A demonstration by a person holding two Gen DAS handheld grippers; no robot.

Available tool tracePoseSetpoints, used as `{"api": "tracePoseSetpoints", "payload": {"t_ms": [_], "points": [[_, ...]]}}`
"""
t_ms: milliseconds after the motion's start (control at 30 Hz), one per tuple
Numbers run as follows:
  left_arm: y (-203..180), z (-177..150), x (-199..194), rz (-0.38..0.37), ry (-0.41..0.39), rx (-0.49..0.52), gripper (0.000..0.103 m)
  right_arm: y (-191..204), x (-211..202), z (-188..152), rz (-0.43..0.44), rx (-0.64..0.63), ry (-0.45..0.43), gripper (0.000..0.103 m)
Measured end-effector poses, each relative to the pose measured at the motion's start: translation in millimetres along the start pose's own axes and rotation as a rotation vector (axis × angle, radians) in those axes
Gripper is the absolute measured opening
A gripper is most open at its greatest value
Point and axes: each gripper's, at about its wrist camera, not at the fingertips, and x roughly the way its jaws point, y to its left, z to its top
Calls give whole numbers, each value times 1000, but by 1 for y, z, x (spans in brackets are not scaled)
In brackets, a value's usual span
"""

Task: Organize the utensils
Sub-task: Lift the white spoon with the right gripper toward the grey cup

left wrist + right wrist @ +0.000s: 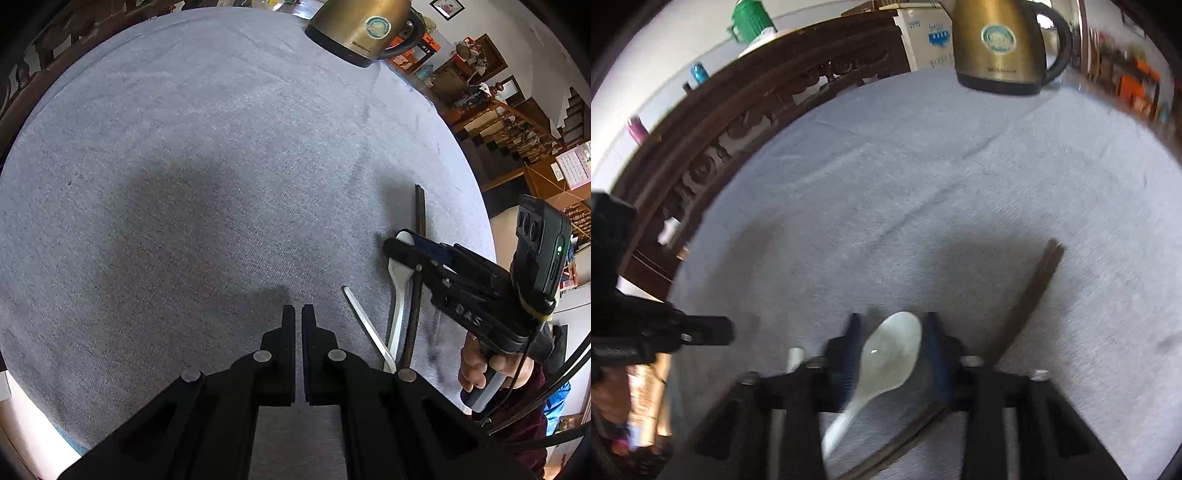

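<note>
- My right claw (892,345) stands apart, straddling the white ceramic soup spoon's (886,354) bowl at lower centre; handle runs lower left, on the grey-cloth desk (923,184).
- Left claw (298,317) together, empty, farther off.

White spoon (892,350) flat beside dark chopsticks (1034,291); white stick (367,328) near.

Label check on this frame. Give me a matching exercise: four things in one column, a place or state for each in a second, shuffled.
1. white spoon
2. dark chopsticks
3. brass kettle
4. left tool

A. upright at the far end of the grey cloth
B. shut, holding nothing
C. bowl between the right tool fingers
D. flat on the cloth beside the spoon

Pairs: 1-C, 2-D, 3-A, 4-B
</note>
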Motion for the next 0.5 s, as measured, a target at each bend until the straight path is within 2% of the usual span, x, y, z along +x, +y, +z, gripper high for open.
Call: {"api": "tracePoseSetpoints", "payload": {"t_ms": [33, 67, 200, 367, 400, 433, 500], "points": [[1, -1, 1, -4, 4, -4, 1, -3, 0, -1, -13, 2, -3, 12], [4, -6, -1, -5, 7, -5, 1, -7, 0, -1, -4, 15, -4, 11], [2, -9, 3, -8, 21, 1, 1, -26, -10, -7, 34, 106, -43, 9], [-14, -2, 11, -42, 48, 14, 4, -47, -40, -15, 69, 218, -182, 8], [-17, -2, 13, -50, 54, 16, 12, -50, -46, -17, 66, 237, -207, 8], [-20, -1, 15, -57, 59, 19, 25, -56, -55, -21, 60, 264, -238, 8], [-28, 1, 21, -67, 63, 29, 38, -66, -70, -28, 38, 313, -291, 8]]}}
